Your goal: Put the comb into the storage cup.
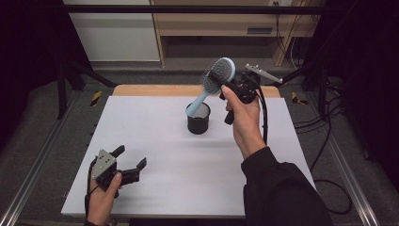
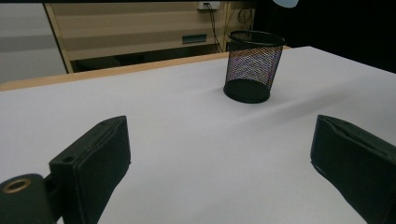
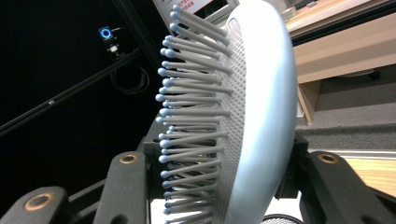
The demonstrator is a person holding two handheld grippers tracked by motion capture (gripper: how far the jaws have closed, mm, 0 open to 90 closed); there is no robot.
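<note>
Right gripper (image 1: 225, 84) is clamped on the brush (image 1: 218, 76) head, held in the air above the table (image 1: 155, 155), with the handle slanting down over the cup (image 1: 198, 118). Left gripper (image 1: 131, 158) is spread, empty, near the table's front.

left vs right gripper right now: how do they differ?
The left gripper has open jaws with nothing between them; the right gripper is shut on the hairbrush head. Left sits low at the near table edge; right is held up above the mesh cup. Both are black, hand-held.
</note>
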